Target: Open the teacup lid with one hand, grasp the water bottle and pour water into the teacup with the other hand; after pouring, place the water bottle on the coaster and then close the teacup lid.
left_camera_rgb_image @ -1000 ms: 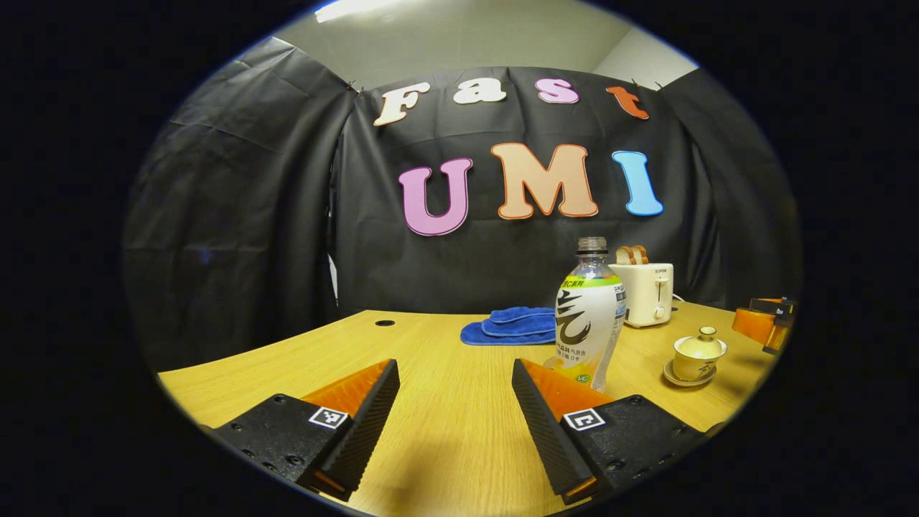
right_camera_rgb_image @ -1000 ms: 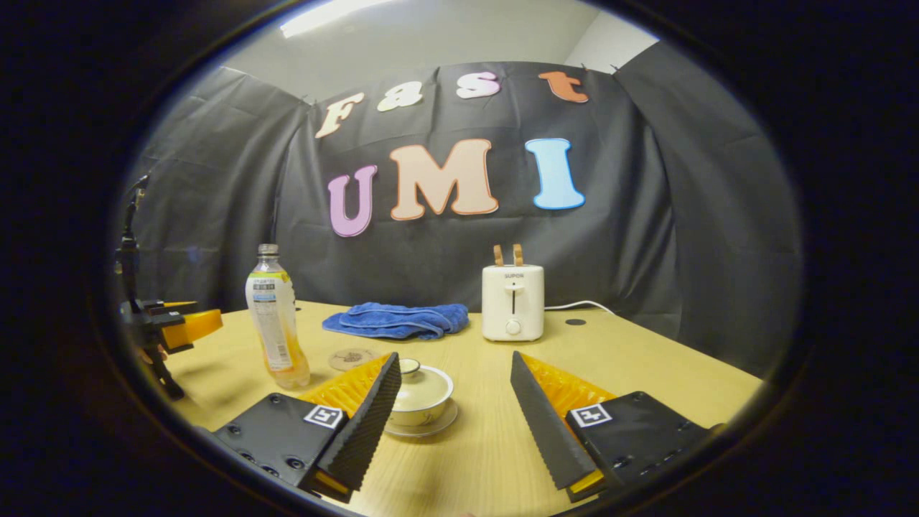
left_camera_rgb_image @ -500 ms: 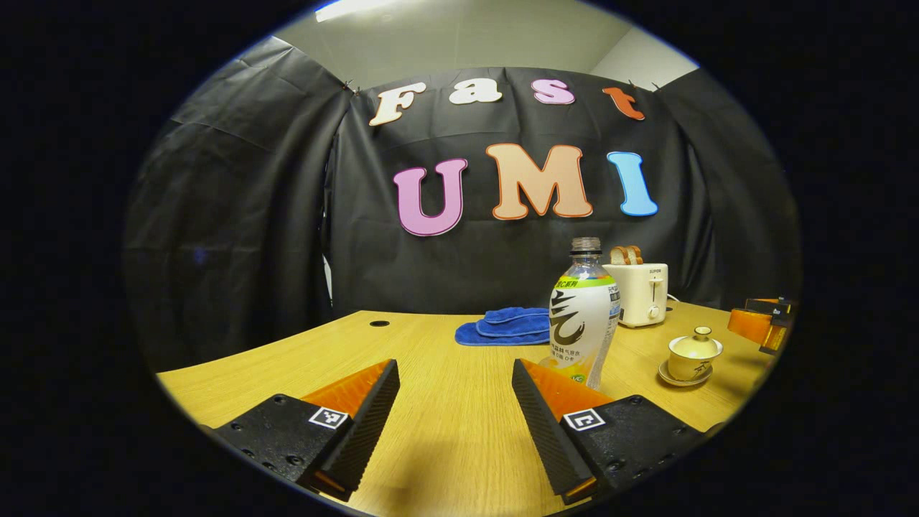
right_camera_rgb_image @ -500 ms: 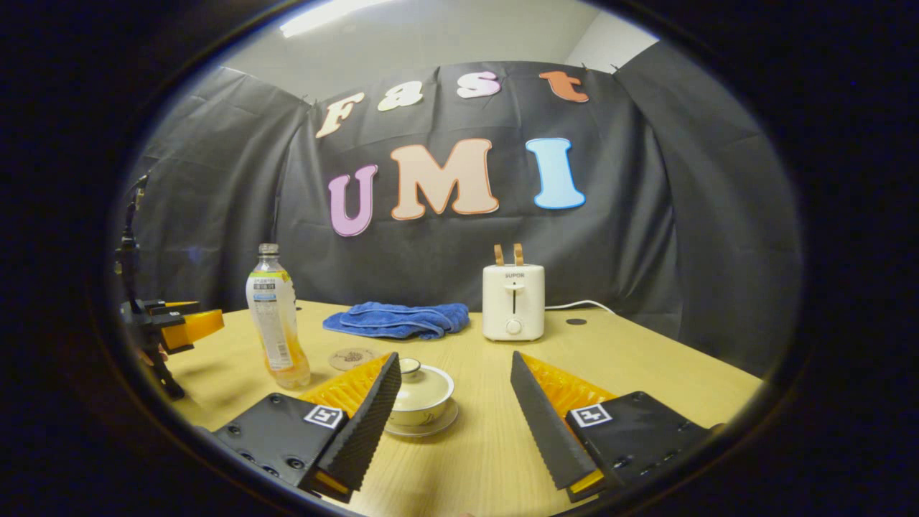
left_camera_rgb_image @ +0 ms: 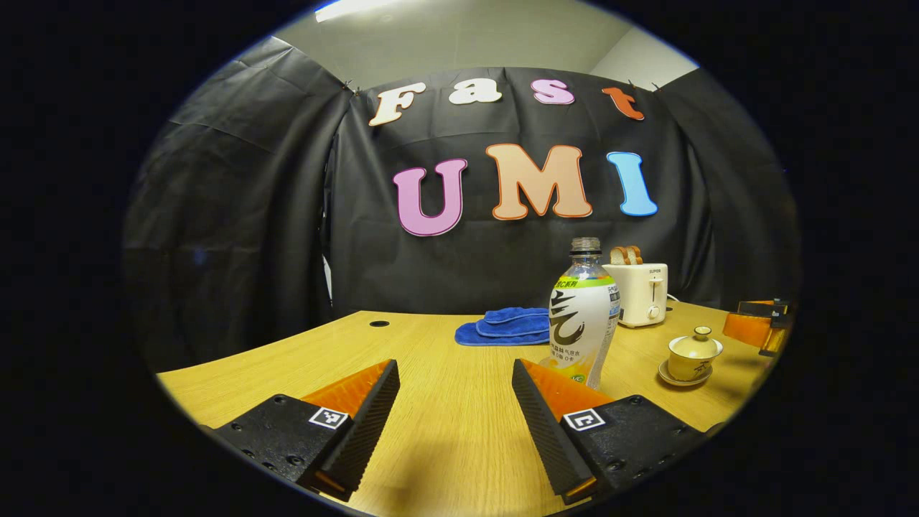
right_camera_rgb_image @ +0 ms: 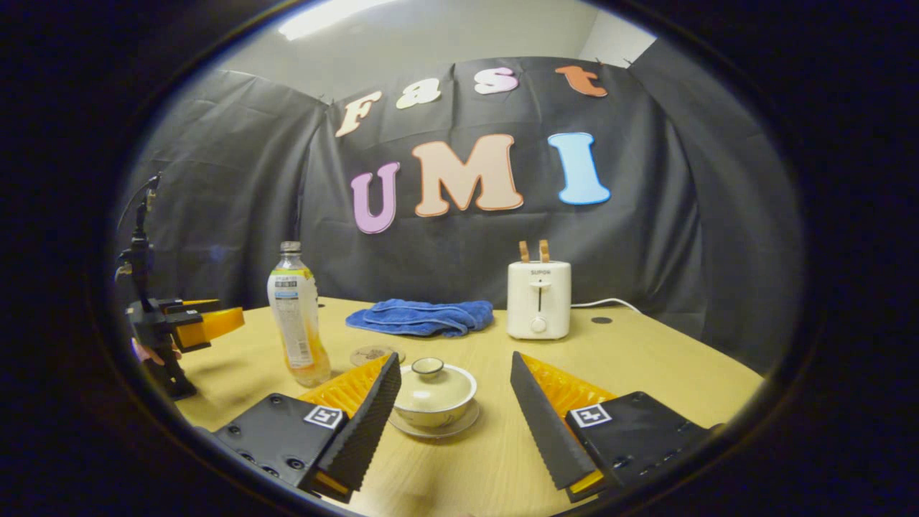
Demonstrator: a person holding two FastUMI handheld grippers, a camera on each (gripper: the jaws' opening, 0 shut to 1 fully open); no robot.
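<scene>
Straight ahead of the right gripper (right_camera_rgb_image: pixel 454 424), spread wide, sits the lidded teacup (right_camera_rgb_image: pixel 434 393), knob upright. Left gripper (left_camera_rgb_image: pixel 454 424), also spread, has the water bottle (left_camera_rgb_image: pixel 583 316) ahead to its right.

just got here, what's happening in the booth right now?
Nothing is grasped. The right claw is open, lined up just short of the lidded teacup on its saucer. The left claw is open near the uncapped water bottle, which stands beside the coaster. The lid is on.
</scene>
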